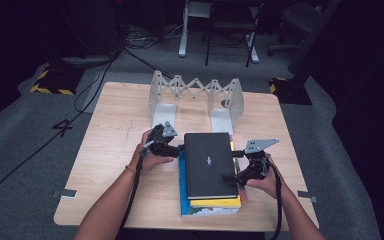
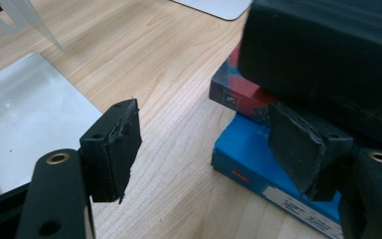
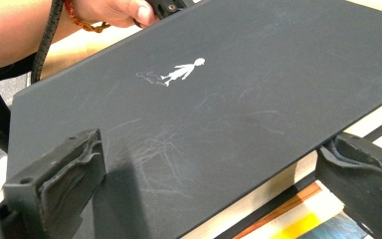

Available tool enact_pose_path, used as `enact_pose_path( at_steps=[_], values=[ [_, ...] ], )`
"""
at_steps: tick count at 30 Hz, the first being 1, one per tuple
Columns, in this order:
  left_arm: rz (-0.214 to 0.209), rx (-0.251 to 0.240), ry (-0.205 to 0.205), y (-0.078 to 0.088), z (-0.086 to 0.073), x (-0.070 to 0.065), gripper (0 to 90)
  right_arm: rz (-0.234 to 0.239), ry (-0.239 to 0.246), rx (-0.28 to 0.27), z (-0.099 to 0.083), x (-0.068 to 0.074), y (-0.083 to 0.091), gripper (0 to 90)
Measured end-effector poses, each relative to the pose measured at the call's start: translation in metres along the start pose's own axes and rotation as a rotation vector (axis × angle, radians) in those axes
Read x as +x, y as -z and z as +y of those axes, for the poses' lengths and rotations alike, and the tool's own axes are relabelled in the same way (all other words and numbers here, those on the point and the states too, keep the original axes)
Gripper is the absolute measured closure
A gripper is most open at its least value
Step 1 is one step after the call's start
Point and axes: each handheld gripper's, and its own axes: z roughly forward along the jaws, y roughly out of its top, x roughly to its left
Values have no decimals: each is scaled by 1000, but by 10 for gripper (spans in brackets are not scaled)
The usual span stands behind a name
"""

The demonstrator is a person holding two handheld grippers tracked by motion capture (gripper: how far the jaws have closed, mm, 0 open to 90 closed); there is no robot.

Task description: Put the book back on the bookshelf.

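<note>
Landmark: the black book (image 1: 210, 164), topmost on a stack near the front edge of the wooden table (image 1: 115, 130). Under it lie a yellow book (image 1: 215, 202) and, lowest, a blue book (image 1: 183, 185); in the left gripper view a red-and-purple book (image 2: 234, 92) sits between the black cover and the blue one.

Your left hand (image 1: 150, 157) comes in from the bottom left, forearm angled toward the black book, wrist bent inward. The left gripper (image 1: 177, 148) points sideways at the book's left edge, close to its far corner. Its jaws stand apart with nothing pinched: in the left gripper view one pad (image 2: 117, 144) hangs over bare table left of the stack, the other (image 2: 303, 149) sits tucked against the stack just under the black book's overhang. Whether that pad actually touches the books, you cannot tell.

Your right hand (image 1: 264, 181) lies at the black book's right edge, forearm rising from the bottom right. The right gripper (image 1: 232, 175) reaches in level. Its jaws straddle the book's edge, one pad (image 3: 59, 174) above the cover, the other (image 3: 363, 169) below by the page edges; neither is seen pressing, so read it as open.

Behind the black book, an accordion-style white book rack (image 1: 195, 95) stands at the table's far side.
</note>
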Motion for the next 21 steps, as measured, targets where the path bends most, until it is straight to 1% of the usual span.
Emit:
enact_pose_path(
  at_steps=[1, 2, 4, 7, 8, 9, 10, 11, 12, 13, 14, 15, 16, 17, 18, 20, 21],
  values=[
    [0, 0, 0, 0, 0, 0, 294, 0, 0, 0, 0, 0, 0, 0],
    [-14, -9, 11, -1, -1, 2, 294, 0, 2, 0, 0, 0, 0, 0],
    [-21, -16, 29, -4, -2, 4, 299, -3, 12, -2, 1, 0, 0, 0],
    [-28, -27, 32, -8, -2, 5, 339, -6, 25, -8, 1, 1, 1, 0],
    [-27, -28, 32, -9, -2, 5, 339, -7, 32, -11, 1, 1, 1, 0],
    [-33, -37, 28, -9, -2, 5, 429, -9, 47, -17, 2, 2, 1, 1],
    [-77, -57, -1, -9, -2, 4, 504, -10, 54, -19, 2, 2, 1, 1],
    [-103, -69, -23, -9, -2, 3, 607, -14, 63, -22, 2, 3, 1, 1],
    [-103, -69, -23, -9, -2, 3, 692, -14, 63, -22, 2, 3, 1, 1],
    [-116, -96, -57, -6, 0, 0, 767, -18, 82, -26, 3, 4, 2, 1],
    [-124, -111, -57, -4, 2, 0, 790, -21, 91, -29, 3, 4, 3, 1],
    [-124, -111, -57, -4, 2, 0, 829, -21, 91, -29, 3, 4, 3, 1],
    [-145, -142, -49, 1, 5, 1, 870, -34, 119, -39, 5, 6, 4, 3],
    [-145, -142, -49, 1, 5, 1, 887, -41, 128, -45, 6, 7, 5, 16],
    [-164, -180, -27, 8, 10, 5, 896, -53, 137, -60, 7, 7, 6, 36],
    [-184, -197, -13, 14, 14, 9, 899, -72, 148, -84, 9, 7, 8, 85],
    [-180, -196, -22, 17, 18, 10, 899, -81, 148, -104, 10, 7, 10, 126]
  ],
)
